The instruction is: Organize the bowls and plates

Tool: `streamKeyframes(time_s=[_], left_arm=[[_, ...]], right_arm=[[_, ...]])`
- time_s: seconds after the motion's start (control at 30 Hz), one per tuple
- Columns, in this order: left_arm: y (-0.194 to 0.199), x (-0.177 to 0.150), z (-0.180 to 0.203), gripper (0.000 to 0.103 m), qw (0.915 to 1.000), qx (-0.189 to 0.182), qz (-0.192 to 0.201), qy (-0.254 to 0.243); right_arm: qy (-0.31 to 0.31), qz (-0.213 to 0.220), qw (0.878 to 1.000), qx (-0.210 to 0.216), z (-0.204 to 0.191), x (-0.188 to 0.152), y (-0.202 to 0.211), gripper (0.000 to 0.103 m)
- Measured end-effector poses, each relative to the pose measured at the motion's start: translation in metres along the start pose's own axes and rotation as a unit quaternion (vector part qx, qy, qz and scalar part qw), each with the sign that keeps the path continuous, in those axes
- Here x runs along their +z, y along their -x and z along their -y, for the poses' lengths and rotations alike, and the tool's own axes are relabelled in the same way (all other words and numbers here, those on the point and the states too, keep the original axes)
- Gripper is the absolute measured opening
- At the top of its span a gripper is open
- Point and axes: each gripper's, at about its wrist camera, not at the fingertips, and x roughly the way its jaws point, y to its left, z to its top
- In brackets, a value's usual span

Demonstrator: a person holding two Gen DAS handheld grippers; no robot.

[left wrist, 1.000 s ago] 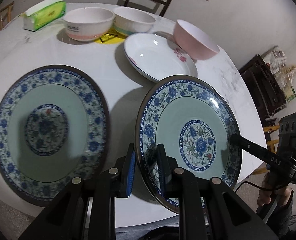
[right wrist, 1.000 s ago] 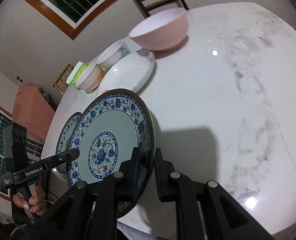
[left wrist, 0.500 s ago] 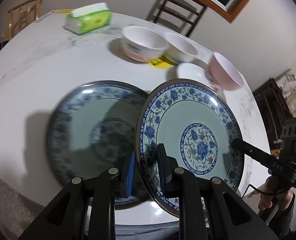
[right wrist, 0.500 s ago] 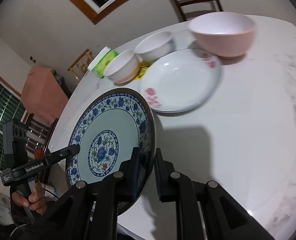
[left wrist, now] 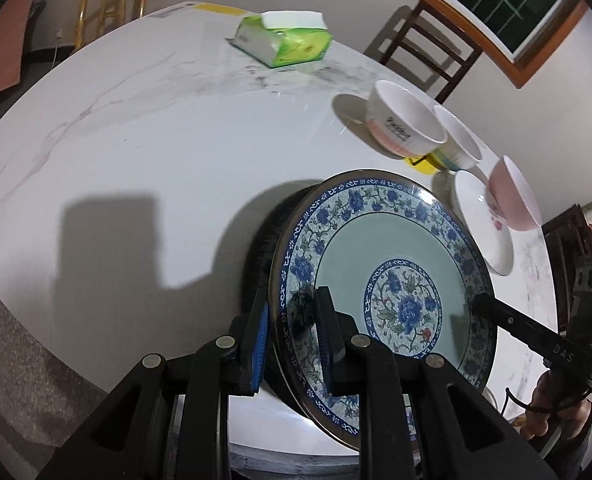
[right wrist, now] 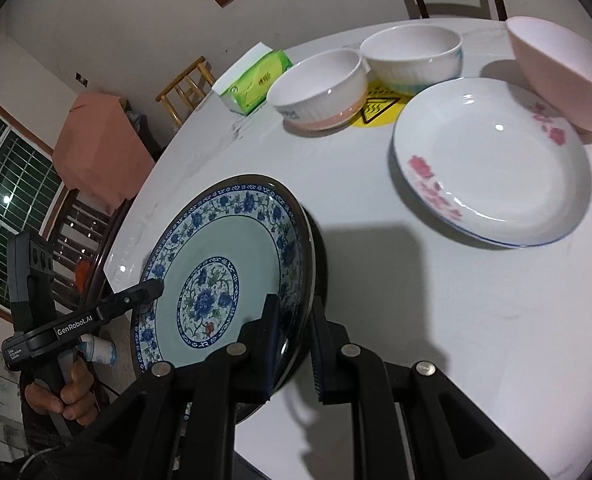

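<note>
Second plate (left wrist: pixel 263 248) mostly behind blue plate (left wrist: pixel 380 272)

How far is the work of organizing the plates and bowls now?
Nothing looks finished yet. In hand: left gripper and right gripper clamp the blue plate, tilted over the second plate, whose dark rim shows behind it. To do: set it down, then gather the white plate, pink bowl and two white bowls.

- Left tongs (left wrist: pixel 289 332) are closed on the near rim of the blue-patterned plate (left wrist: pixel 392 264), one pad on each face.
- Right tongs (right wrist: pixel 291 336) clamp the same plate's opposite rim.
- A bare hand (right wrist: pixel 61 394) grips the left tongs' handle.
</note>
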Motion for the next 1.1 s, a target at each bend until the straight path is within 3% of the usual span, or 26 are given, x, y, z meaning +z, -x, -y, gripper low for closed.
streamKeyframes(time_s=[0.83, 1.1], left_arm=[[-0.016, -0.001, 0.003, 0.023, 0.9979, 0.058, 0.009, -0.026], [-0.019, -0.002, 0.004, 0.023, 0.997, 0.07, 0.017, -0.028]], right_arm=[[0.027, 0.001, 0.998, -0.048, -0.015, 0.0, -0.021, 0.018], [0.067, 0.018, 0.994, -0.081, -0.029, -0.006, -0.023, 0.026]])
